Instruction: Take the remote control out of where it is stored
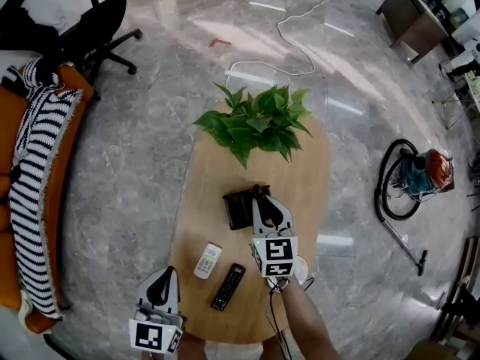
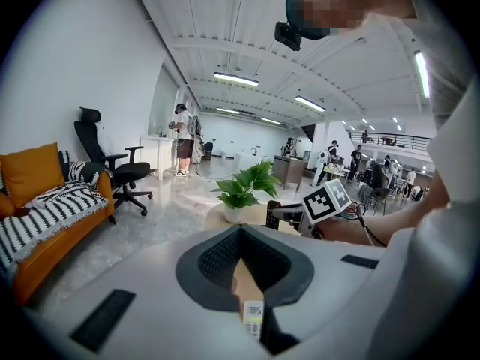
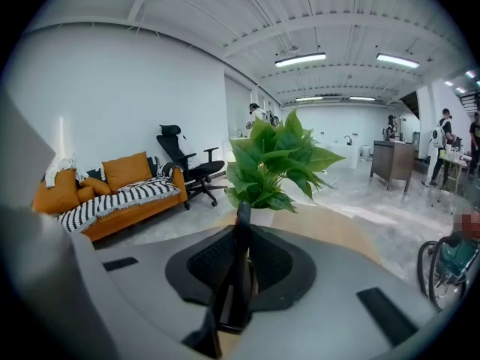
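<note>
On the oval wooden table (image 1: 300, 171), a dark brown holder box (image 1: 237, 208) stands near the middle. My right gripper (image 1: 259, 194) is over the box's right side, shut on a slim black remote (image 3: 241, 238) that stands upright between the pads. From the left gripper view, that remote (image 2: 274, 214) sticks up at the right gripper's tip. A white remote (image 1: 208, 260) and a second black remote (image 1: 228, 286) lie flat near the front edge. My left gripper (image 1: 166, 271) hovers at the front left corner, fingertips together and nothing held, with the white remote (image 2: 253, 317) below it.
A leafy potted plant (image 1: 255, 122) fills the table's far end. An orange sofa with a striped blanket (image 1: 30, 201) and a black office chair (image 1: 97, 28) stand at left. A vacuum cleaner (image 1: 416, 175) is on the floor at right, and a white cable (image 1: 292, 28) lies beyond the table.
</note>
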